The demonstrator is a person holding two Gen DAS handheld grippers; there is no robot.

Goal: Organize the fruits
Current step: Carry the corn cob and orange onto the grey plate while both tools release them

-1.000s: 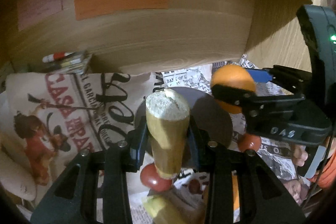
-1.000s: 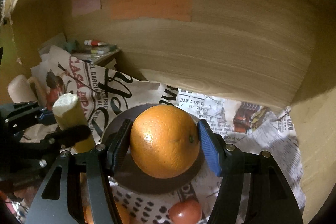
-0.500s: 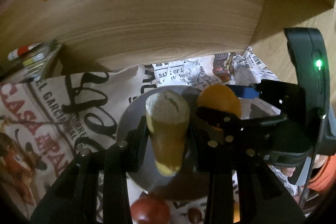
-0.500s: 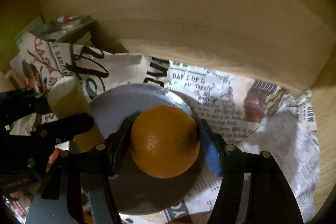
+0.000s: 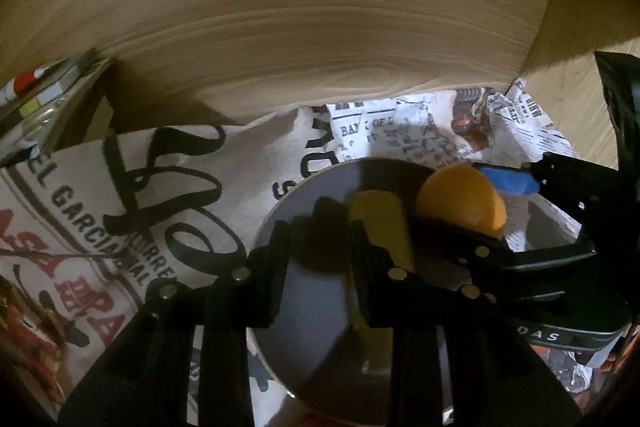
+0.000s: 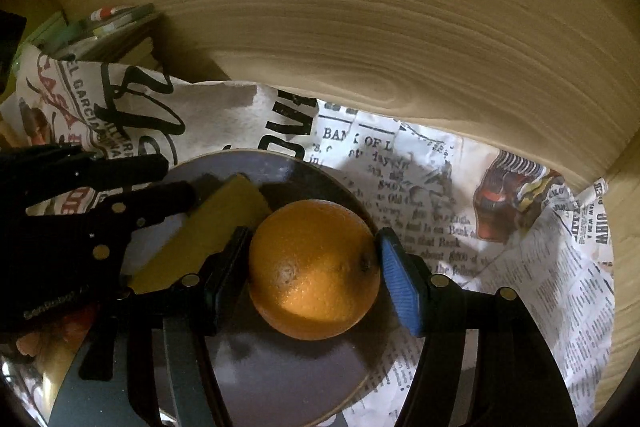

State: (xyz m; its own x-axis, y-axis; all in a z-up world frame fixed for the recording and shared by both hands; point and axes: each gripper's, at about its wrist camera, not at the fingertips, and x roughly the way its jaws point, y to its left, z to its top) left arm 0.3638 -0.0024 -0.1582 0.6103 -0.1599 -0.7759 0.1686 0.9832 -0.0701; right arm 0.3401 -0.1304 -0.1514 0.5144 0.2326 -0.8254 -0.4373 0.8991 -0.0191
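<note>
A grey plate (image 5: 316, 307) lies on newspaper; it also shows in the right wrist view (image 6: 280, 367). My left gripper (image 5: 320, 251) is open over the plate. A yellow banana piece (image 5: 380, 227) lies on the plate against its right finger, outside the jaws, and shows in the right wrist view (image 6: 212, 231). My right gripper (image 6: 312, 263) holds an orange (image 6: 314, 269) low over the plate; the black left pad and the blue right pad (image 6: 400, 291) touch its sides. The orange shows in the left wrist view (image 5: 460, 201).
A wooden back wall (image 6: 360, 27) rises close behind the plate. Printed newspaper (image 6: 480, 227) and a printed cloth bag (image 5: 100, 207) cover the surface. Markers and a small stack (image 5: 36, 99) sit at the far left. A wooden side wall (image 5: 580, 107) is at the right.
Both grippers moved forward and down to the plate. My left gripper opened and let go of the banana piece, which now lies on the plate. The orange came down to the plate.
</note>
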